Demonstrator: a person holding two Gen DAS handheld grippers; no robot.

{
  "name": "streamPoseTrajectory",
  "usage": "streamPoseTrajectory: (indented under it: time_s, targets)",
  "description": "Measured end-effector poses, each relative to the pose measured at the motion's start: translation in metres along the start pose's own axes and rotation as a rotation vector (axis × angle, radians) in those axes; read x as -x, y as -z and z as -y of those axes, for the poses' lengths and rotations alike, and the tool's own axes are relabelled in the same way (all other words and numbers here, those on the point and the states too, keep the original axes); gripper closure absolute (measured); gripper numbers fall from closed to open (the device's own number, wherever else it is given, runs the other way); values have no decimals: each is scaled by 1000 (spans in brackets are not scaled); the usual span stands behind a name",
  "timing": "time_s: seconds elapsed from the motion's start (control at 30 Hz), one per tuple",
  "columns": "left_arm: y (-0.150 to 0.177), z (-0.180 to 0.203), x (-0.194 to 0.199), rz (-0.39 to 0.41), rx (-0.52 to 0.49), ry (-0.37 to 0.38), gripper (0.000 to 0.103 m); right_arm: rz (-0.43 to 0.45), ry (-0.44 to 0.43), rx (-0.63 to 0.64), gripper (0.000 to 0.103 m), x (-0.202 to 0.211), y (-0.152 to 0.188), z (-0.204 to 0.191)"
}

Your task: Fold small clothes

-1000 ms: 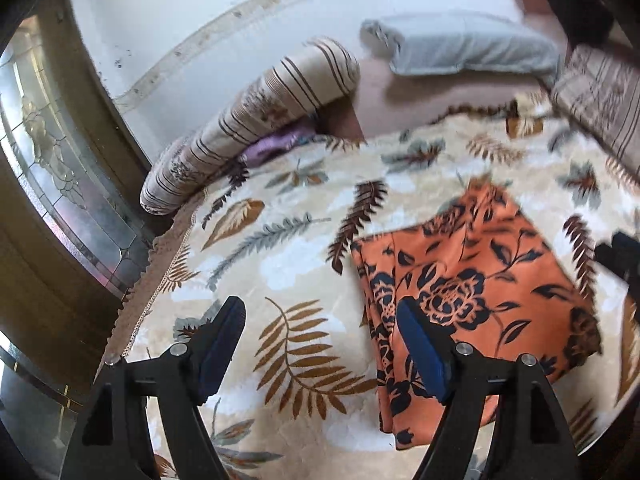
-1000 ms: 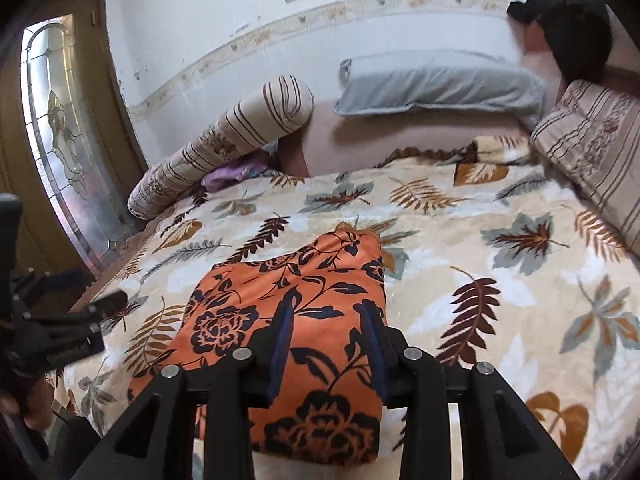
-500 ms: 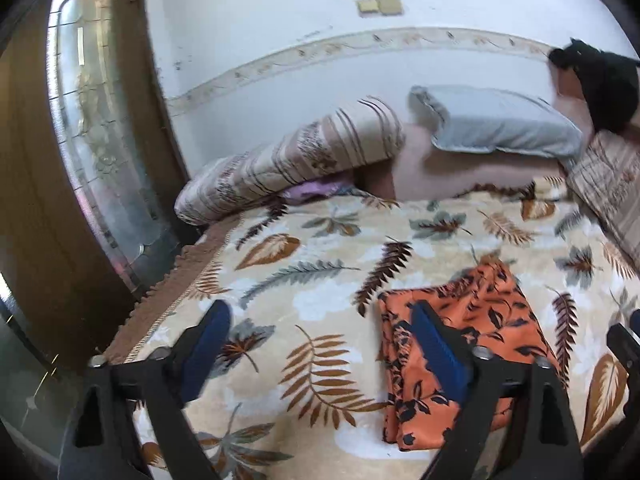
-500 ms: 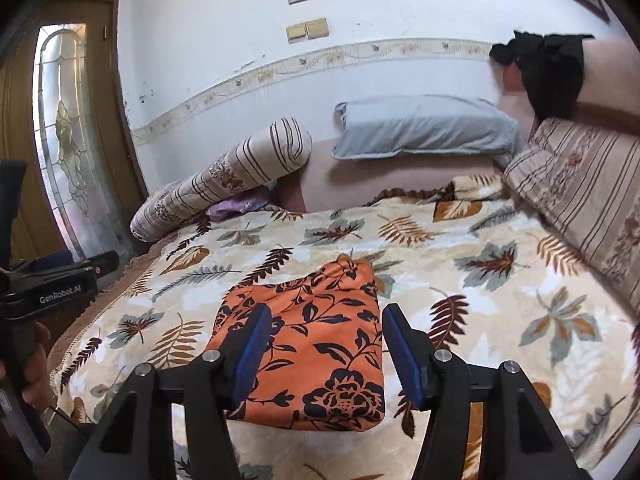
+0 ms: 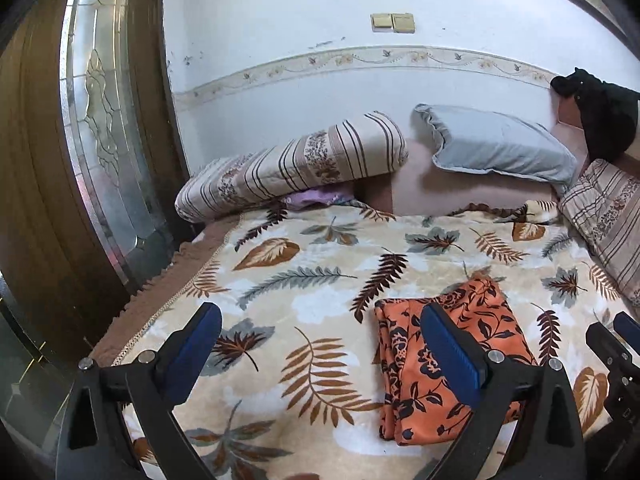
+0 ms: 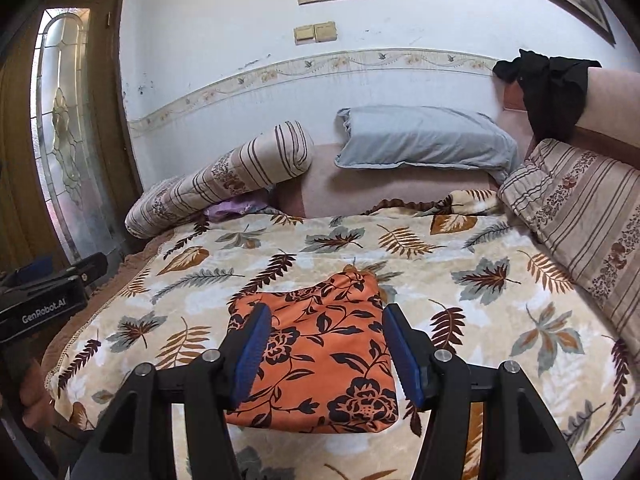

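Note:
An orange garment with a black flower print [image 6: 320, 356] lies folded into a flat rectangle on the leaf-patterned blanket [image 6: 460, 280]. It also shows in the left wrist view [image 5: 404, 380], low and right of centre. My right gripper [image 6: 326, 348] is open and empty, raised above and in front of the garment. My left gripper [image 5: 320, 348] is wide open and empty, to the left of the garment and above the blanket. The right gripper's body shows at the right edge of the left wrist view [image 5: 616, 352], and the left gripper's body at the left edge of the right wrist view [image 6: 48, 296].
A striped bolster [image 6: 224, 176], a grey pillow [image 6: 424, 140] and a striped cushion [image 6: 580, 208] line the back and right of the bed. A purple cloth [image 6: 236, 208] lies under the bolster. A black cloth [image 6: 556, 84] hangs on the headboard. A glass-panelled door [image 5: 104, 120] stands left.
Both grippers have drawn back and up from the garment. The right gripper, nearly closed over the cloth a second ago, has opened wide. The garment stays folded on the blanket.

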State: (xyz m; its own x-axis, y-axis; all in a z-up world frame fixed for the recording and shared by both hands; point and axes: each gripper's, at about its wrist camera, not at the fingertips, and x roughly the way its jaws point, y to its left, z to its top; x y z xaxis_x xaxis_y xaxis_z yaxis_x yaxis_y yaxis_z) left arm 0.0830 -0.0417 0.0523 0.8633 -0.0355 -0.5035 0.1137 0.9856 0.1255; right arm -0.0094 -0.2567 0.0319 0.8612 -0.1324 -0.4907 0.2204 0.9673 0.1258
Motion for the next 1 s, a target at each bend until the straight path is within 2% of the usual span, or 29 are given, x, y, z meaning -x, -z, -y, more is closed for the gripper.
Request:
streamPoseTrajectory:
  time_s: [0.27, 0.6, 1.0]
  targets:
    - [5, -8, -2, 3, 1, -22, 4, -25, 15, 15, 41, -6, 1, -7]
    - [6, -15, 7, 8, -1, -9, 4, -83, 39, 10, 41, -12, 3, -10]
    - [4, -16, 31, 36, -7, 16, 4, -55, 35, 21, 41, 5, -2, -13]
